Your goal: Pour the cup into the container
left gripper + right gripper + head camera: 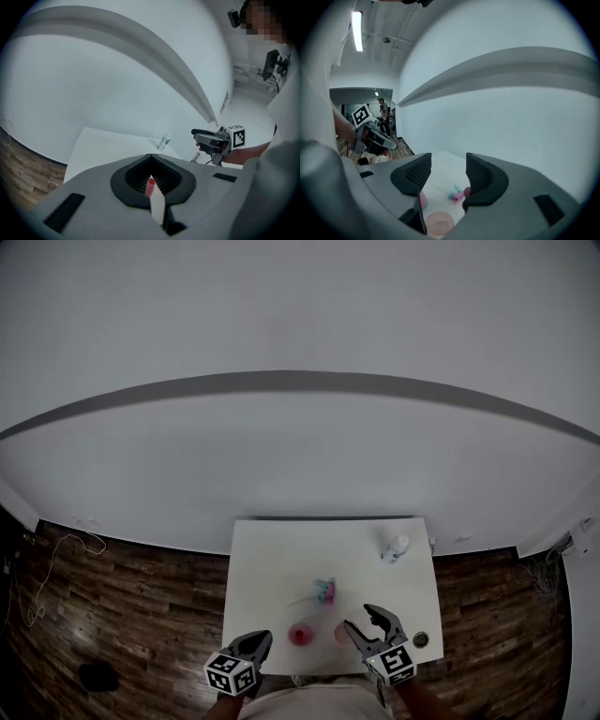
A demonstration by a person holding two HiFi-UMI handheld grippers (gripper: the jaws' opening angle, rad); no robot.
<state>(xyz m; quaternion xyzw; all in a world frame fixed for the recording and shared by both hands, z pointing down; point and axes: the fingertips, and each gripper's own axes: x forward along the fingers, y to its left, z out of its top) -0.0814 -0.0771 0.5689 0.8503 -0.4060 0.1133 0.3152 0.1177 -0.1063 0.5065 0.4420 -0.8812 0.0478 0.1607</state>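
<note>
Closest to the head camera, the left gripper (261, 641) has its jaws together and the right gripper (361, 618) has them apart. Both are over the near edge of the white table (272, 549), with the pink cup (300, 634) and peach container (339, 634) between them. Left gripper view: the jaws meet at the tips, clamping nothing. Right gripper view: the jaws are parted around nothing, with the container on the table below.

Dim, flat, bluish light; shadows are faint. A ceiling lamp (357, 30) glares in the right gripper view. Fisheye bends the wall band (300, 382) and blackens corners. The right gripper (447, 171) looks soft up close.
</note>
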